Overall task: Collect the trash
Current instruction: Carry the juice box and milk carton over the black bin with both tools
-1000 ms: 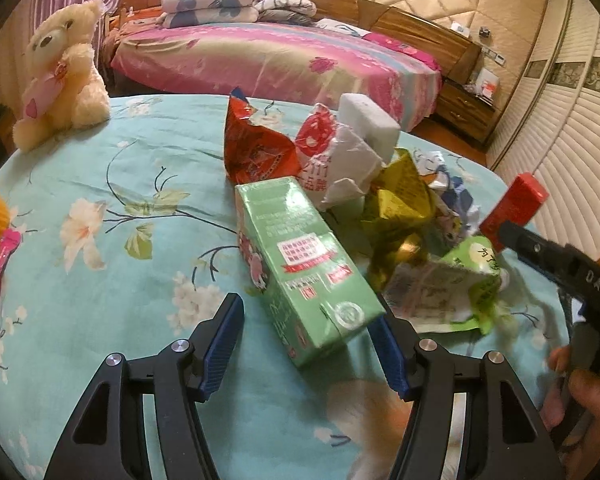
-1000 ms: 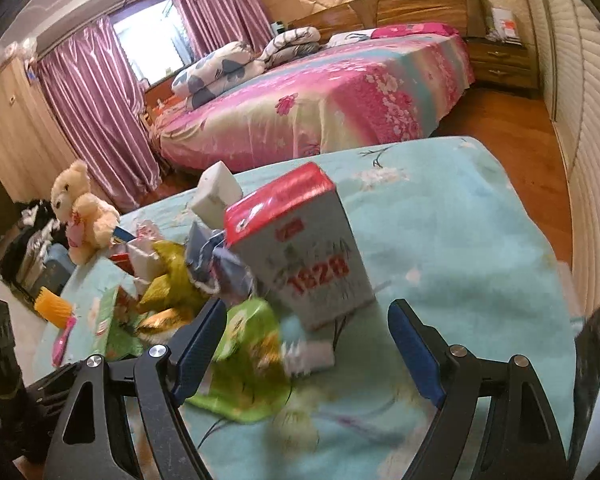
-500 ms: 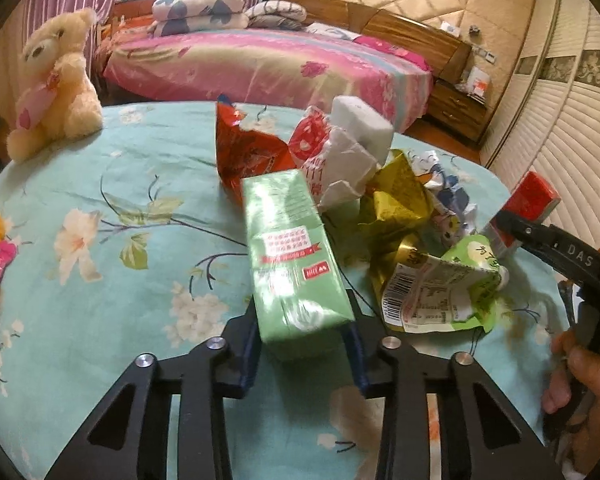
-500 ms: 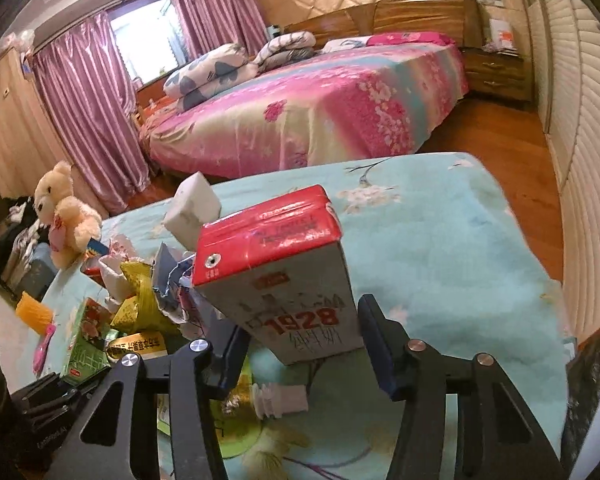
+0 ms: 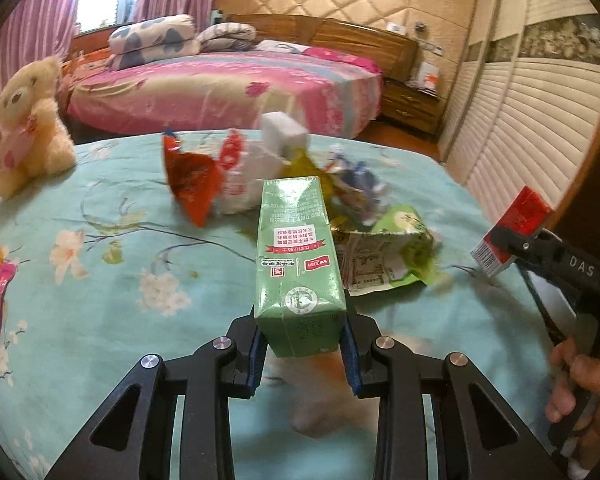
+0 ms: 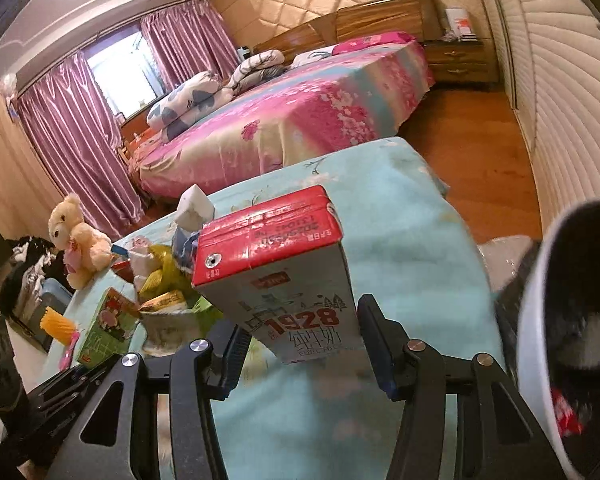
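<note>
Your left gripper [image 5: 305, 344] jaws pinch the green carton [image 5: 298, 256], your right gripper [image 6: 300, 344] jaws the red-topped carton [image 6: 278, 276]; the wrapper pile [image 5: 260, 176] at frame centre remains on the table [image 5: 100, 248].

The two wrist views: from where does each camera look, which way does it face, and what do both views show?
Left wrist: sits on the left gripper, faces across the table toward the bed; its jaws are shut on the green carton; the right gripper and a hand show at right.
Right wrist: sits on the right gripper, faces the bed and curtains; its jaws are shut on the red carton; the bin is at right.
Shared: bed, teddy, trash pile, both cartons.
</note>
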